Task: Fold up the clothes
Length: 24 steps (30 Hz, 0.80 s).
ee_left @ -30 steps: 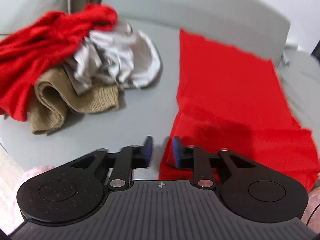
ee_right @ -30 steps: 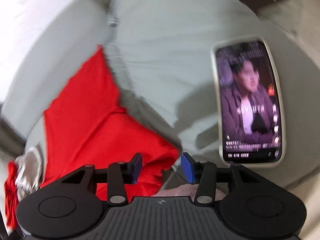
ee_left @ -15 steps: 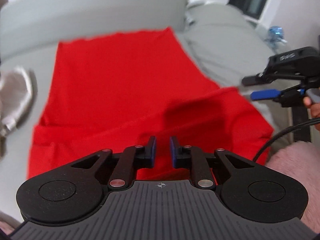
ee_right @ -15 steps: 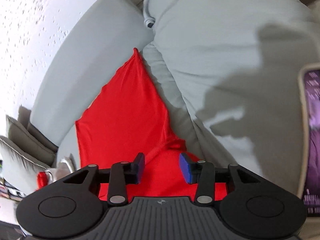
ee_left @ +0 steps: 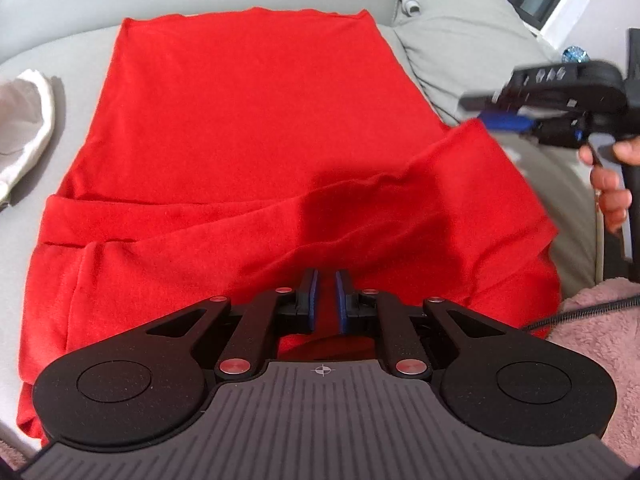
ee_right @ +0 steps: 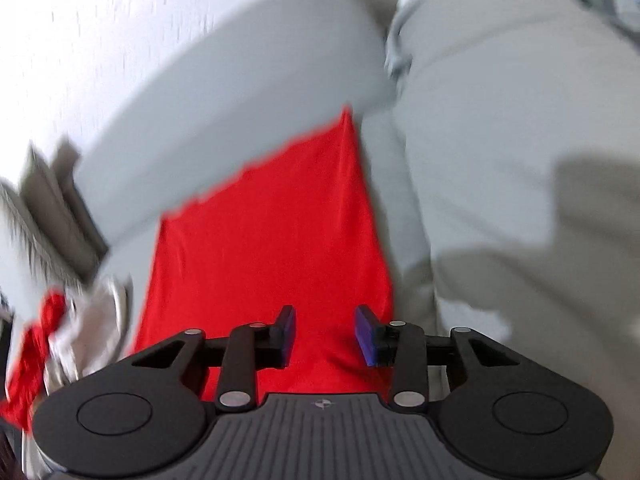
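Red garment [ee_left: 256,128] is lying spread on the grey sofa seat [ee_left: 60,56], far hem running along the backrest, near portion doubled over into a thick fold that is crossing left to right. A raised ridge of cloth is angling up toward the right, where its corner is peaking.

Left gripper [ee_left: 324,300] is sitting low over the near fold. Its blue-padded fingers [ee_left: 313,294] are standing with a narrow gap between them, nearly together; red cloth is showing behind and below the gap, but whether any fabric is pinched there cannot be told.

Right gripper [ee_left: 496,118], seen from the left wrist view, is hovering at the right edge of the garment, its blue fingertip just beside the lifted corner; contact is too blurred to confirm. A hand [ee_left: 610,184] is gripping its handle.

From the right wrist view, the right gripper [ee_right: 325,334] is showing its fingers [ee_right: 366,338] spread apart, with the red garment [ee_right: 264,240] lying beneath and beyond them, nothing held between. The frame is motion-blurred.

A white garment [ee_left: 20,120] is lying at the far left, apart from the red one. A grey cushion [ee_left: 460,48] is sitting far right. Pink fuzzy fabric [ee_left: 592,344] is showing near right.
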Each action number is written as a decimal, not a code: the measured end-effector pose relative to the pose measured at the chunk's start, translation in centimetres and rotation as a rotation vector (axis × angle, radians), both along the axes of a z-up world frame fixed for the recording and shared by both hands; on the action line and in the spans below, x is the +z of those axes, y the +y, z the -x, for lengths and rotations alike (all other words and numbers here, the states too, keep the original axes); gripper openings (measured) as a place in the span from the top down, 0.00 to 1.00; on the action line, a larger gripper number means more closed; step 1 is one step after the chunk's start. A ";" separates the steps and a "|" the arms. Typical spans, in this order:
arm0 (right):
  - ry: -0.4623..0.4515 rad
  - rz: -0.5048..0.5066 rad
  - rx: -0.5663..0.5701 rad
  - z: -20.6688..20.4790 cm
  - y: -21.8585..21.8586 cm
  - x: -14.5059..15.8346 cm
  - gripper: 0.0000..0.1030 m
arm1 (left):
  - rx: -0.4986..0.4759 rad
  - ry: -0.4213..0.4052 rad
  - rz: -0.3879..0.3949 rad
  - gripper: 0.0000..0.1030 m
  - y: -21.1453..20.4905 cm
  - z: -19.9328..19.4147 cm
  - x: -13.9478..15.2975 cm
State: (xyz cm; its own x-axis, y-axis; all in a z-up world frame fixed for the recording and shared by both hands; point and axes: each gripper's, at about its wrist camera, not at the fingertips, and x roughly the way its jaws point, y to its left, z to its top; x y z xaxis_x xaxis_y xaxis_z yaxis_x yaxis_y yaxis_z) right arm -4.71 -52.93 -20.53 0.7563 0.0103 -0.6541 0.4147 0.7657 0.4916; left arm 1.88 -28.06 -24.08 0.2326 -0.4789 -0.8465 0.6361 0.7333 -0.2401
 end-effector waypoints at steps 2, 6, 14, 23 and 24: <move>0.027 -0.032 -0.030 0.9 -1.0 0.0 0.49 | 0.001 -0.001 0.001 0.86 -0.2 -0.2 -0.3; 0.111 -0.088 0.000 2.1 -2.1 -1.2 0.46 | 0.004 -0.008 0.003 0.86 -0.3 0.1 -0.3; 0.214 -0.044 0.085 -0.6 -0.4 -3.3 0.73 | 0.004 0.007 -0.002 0.85 -0.5 -0.2 -0.3; 0.150 -0.091 -0.226 4.9 -6.7 -1.6 0.73 | 0.010 0.020 0.005 0.88 -0.1 -0.4 -0.6; 0.161 -0.075 -0.170 5.0 -6.3 -1.0 0.67 | 0.007 0.014 0.002 0.88 -0.2 -0.3 -0.6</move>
State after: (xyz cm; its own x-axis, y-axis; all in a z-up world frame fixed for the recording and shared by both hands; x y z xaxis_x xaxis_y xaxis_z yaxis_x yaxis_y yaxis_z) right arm -9.72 -59.21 -21.51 0.6377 -0.0554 -0.7683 0.6119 0.6423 0.4615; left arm 2.17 -28.29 -24.67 0.2238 -0.4787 -0.8489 0.6275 0.7373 -0.2503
